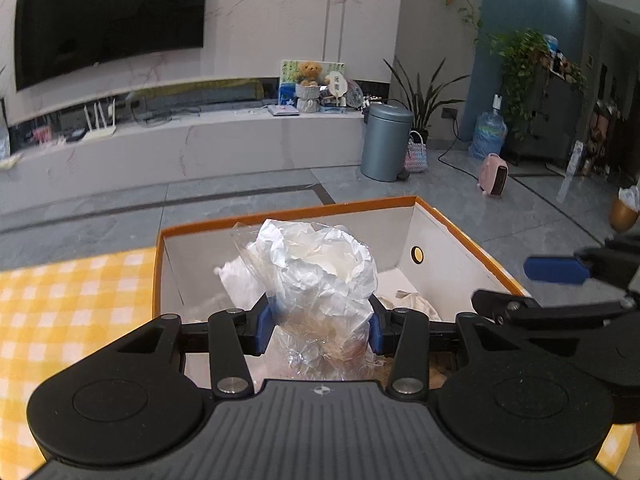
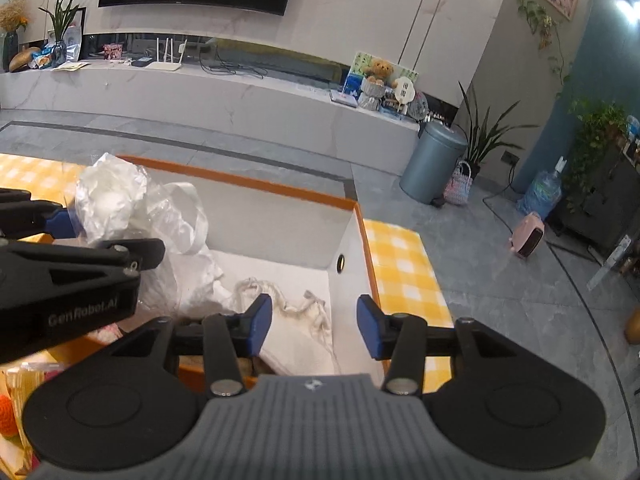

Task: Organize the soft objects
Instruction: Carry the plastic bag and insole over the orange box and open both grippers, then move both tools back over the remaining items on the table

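1. Left gripper (image 1: pixel 322 326): blue pads closed against both sides of a clear plastic bag (image 1: pixel 320 280) stuffed with crumpled white paper or cloth; the bag is pinched low, its bulk standing above the jaws.
2. Bag is held over the orange-rimmed box (image 1: pixel 424 224), likely so it can be dropped in with the other soft items.
3. Right gripper (image 2: pixel 315 326): jaws spread wide, holding nothing, hovering over the box's near right corner, probably on standby or ready to tidy the contents.
4. Inside box: a white plastic bag (image 2: pixel 184 240) and a cream drawstring pouch (image 2: pixel 296 320) lying on the floor of the box, below the right gripper.
5. Box sits on a yellow checked cloth (image 1: pixel 60 300).
6. Writing: "GenRobot.AI" reads on the left gripper's body in the right wrist view; no other legible labels.
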The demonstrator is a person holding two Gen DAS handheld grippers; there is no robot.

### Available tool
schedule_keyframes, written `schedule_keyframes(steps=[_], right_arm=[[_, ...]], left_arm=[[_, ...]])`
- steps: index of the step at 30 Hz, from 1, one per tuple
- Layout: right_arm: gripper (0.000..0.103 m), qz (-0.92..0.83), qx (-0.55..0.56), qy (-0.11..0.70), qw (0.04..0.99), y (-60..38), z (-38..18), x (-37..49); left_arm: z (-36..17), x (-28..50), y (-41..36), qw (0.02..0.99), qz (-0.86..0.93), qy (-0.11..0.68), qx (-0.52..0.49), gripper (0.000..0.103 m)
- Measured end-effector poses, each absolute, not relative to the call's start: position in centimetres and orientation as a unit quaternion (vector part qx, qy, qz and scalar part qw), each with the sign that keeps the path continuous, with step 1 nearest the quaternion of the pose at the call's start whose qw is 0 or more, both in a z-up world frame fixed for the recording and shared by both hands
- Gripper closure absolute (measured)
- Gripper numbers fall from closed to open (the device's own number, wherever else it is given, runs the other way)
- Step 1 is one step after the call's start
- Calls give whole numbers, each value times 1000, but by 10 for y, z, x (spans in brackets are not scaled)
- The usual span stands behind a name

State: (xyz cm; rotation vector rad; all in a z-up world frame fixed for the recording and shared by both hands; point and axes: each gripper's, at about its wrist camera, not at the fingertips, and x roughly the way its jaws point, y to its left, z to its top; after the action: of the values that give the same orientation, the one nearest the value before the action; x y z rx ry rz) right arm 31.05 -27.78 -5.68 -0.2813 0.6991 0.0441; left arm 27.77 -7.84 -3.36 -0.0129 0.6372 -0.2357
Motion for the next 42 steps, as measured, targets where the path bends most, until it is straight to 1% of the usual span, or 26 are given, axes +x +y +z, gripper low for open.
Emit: schedule_keyframes(steps=[2, 4, 6, 7, 10, 12, 14, 16, 20, 25, 29, 34, 38, 42], right_arm=[[56, 23, -123, 350, 928, -281, -56, 309], [56, 23, -115, 352, 928, -283, -54, 306], [56, 24, -116, 348, 930, -285, -52, 302], [56, 24, -116, 346, 931, -285, -50, 299], [56, 22, -112, 339, 934, -287, -40, 291], [55, 22, -109, 330, 937, -288, -31, 281], [54, 22, -103, 315, 943, -291, -21, 268], [50, 24, -94, 298, 950, -294, -11, 252], [46, 20, -72, 262, 962, -299, 4, 212], [45, 40, -26, 237, 970, -297, 4, 158], [45, 29, 5, 209, 977, -289, -9, 115], [45, 40, 54, 242, 968, -275, -39, 79], [45, 50, 45, 278, 958, -260, -65, 59], [45, 66, 35, 325, 943, -244, -88, 49]], left_arm=[[-33, 276, -77, 943, -115, 312, -8, 49], [-30, 273, -76, 944, -115, 309, -6, 44], [-27, 271, -77, 945, -118, 304, -8, 30], [-23, 268, -75, 947, -116, 301, -11, 28], [-10, 261, -73, 952, -113, 284, -20, 27], [1, 254, -71, 958, -109, 265, -29, 24], [14, 245, -69, 962, -108, 247, -44, 24], [26, 232, -66, 966, -109, 230, -51, 24], [46, 200, -63, 974, -107, 194, -43, 24], [58, 150, -61, 981, -119, 151, -16, 24], [51, 113, -64, 984, -110, 137, -7, 25], [37, 81, -56, 983, -96, 156, -16, 26], [24, 74, -44, 971, -90, 220, -17, 27], [2, 65, -31, 960, -86, 267, -10, 28]])
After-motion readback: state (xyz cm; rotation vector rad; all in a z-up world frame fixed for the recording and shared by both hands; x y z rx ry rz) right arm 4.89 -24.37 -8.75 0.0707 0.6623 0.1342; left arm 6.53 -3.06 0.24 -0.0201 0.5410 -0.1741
